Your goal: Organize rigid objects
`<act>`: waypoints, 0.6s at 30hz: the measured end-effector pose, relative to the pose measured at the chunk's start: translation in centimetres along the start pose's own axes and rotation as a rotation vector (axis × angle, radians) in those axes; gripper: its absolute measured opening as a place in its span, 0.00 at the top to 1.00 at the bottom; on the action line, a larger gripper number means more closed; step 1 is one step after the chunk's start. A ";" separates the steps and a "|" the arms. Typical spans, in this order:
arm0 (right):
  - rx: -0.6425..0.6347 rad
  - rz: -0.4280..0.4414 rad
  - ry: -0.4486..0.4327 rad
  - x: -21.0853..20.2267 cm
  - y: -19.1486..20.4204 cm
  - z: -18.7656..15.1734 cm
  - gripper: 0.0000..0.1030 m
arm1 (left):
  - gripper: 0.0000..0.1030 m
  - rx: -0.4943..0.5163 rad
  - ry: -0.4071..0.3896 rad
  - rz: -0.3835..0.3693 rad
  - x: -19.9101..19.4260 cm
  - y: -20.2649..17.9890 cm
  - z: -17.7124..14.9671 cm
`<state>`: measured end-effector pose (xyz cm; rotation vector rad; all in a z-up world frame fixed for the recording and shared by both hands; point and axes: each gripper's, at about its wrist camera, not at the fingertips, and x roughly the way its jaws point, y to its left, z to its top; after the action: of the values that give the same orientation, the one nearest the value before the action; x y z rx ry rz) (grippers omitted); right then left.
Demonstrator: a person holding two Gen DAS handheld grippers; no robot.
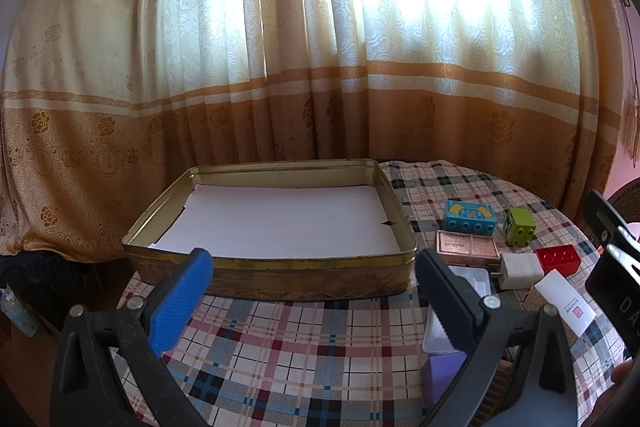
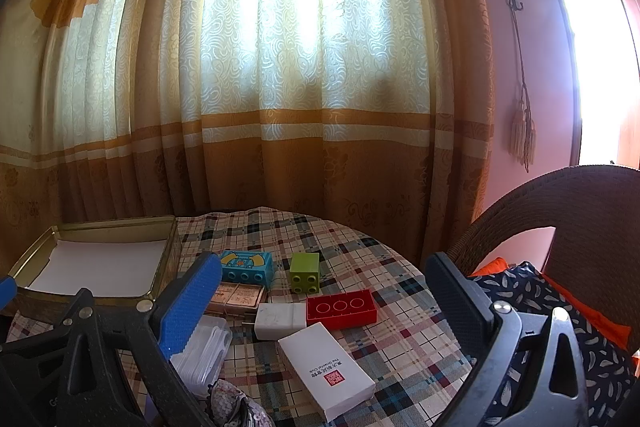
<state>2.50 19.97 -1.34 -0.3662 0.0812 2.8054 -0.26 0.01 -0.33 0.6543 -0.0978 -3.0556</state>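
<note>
A shallow gold tin (image 1: 280, 273) lined with white paper sits on the checked tablecloth, straight ahead of my left gripper (image 1: 316, 303), which is open and holds nothing. To the tin's right lie a blue brick (image 1: 470, 219), green brick (image 1: 520, 227), red brick (image 1: 558, 259), white charger (image 1: 520, 269), copper-coloured box (image 1: 466, 247) and white carton (image 1: 564, 301). My right gripper (image 2: 324, 307) hangs open and empty above this group: red brick (image 2: 341, 308), charger (image 2: 280, 321), white carton (image 2: 326, 369), green brick (image 2: 305, 273), blue brick (image 2: 246, 266).
A clear plastic case (image 2: 204, 355) and a purple item (image 1: 440, 375) lie near the table's front. A wicker chair (image 2: 580, 195) with a patterned cushion (image 2: 540, 291) stands close on the right. Curtains hang just behind the round table (image 2: 360, 247).
</note>
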 end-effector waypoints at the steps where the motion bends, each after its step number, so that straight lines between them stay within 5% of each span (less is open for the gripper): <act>1: 0.001 0.000 0.001 0.0 0.0 0.0 0.01 | 0.00 0.001 0.002 0.000 0.0 0.0 0.1; 18: 0.026 0.024 -0.003 0.0 -0.5 -0.5 0.01 | 0.00 -0.001 0.017 -0.005 0.0 0.1 0.0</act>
<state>2.81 20.40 -1.84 -0.3577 0.1227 2.8257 -0.24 -0.05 -0.32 0.6812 -0.0938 -3.0540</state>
